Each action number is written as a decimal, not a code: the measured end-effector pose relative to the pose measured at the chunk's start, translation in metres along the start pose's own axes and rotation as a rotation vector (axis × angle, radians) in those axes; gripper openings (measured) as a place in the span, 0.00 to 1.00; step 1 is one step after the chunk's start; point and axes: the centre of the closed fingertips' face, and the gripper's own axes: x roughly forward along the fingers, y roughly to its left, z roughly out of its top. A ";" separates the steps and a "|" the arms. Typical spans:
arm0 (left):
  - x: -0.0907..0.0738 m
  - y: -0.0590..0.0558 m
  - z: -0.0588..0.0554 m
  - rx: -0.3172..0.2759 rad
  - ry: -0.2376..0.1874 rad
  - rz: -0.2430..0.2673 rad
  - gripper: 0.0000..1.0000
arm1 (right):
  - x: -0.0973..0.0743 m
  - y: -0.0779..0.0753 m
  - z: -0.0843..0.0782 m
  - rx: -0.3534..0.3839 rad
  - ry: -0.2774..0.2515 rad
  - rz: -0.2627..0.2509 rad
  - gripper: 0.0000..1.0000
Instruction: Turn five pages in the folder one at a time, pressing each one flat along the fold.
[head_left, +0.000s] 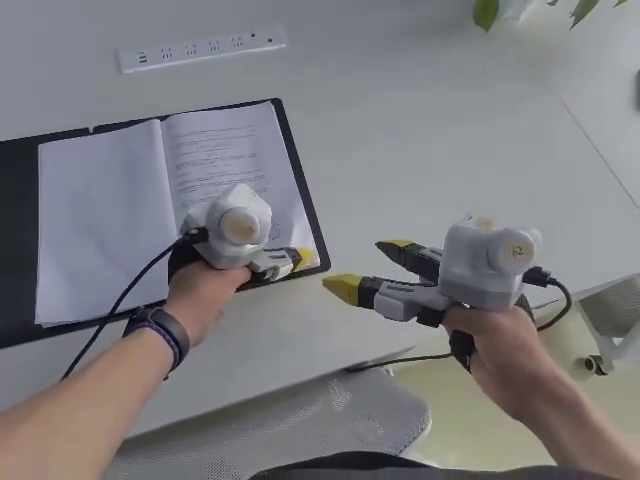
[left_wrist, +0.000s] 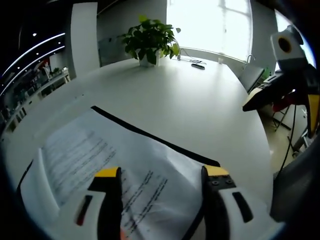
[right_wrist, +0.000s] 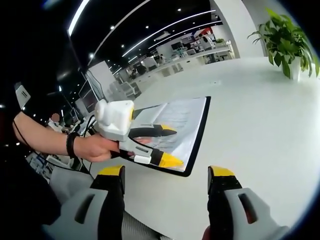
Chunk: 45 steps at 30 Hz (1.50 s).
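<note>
A black folder (head_left: 18, 200) lies open on the white table, a blank page (head_left: 100, 215) on its left side and a printed page (head_left: 225, 150) on its right. My left gripper (head_left: 298, 260) hovers open over the folder's near right corner. In the left gripper view (left_wrist: 161, 172) its yellow-tipped jaws straddle the printed page (left_wrist: 90, 155), with nothing pinched between them. My right gripper (head_left: 366, 267) is open in the air past the table's front edge, right of the folder. The right gripper view (right_wrist: 165, 171) looks toward the left gripper (right_wrist: 159, 145) and the folder (right_wrist: 199, 132).
A white power strip (head_left: 200, 47) lies at the table's far side. A potted plant (left_wrist: 150, 37) stands at the far end of the table (left_wrist: 200, 110). A grey mesh chair back (head_left: 300, 420) is below the front edge, and a white chair (head_left: 612, 320) to the right.
</note>
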 end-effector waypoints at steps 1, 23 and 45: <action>0.000 0.000 0.000 0.000 -0.003 0.000 0.65 | 0.000 0.000 0.000 0.001 0.000 0.000 0.66; -0.009 0.004 -0.003 0.011 -0.022 -0.007 0.51 | 0.023 -0.001 0.005 0.029 -0.004 0.039 0.63; -0.016 -0.001 0.002 0.003 -0.019 -0.011 0.51 | 0.099 -0.030 0.047 0.212 -0.072 0.114 0.48</action>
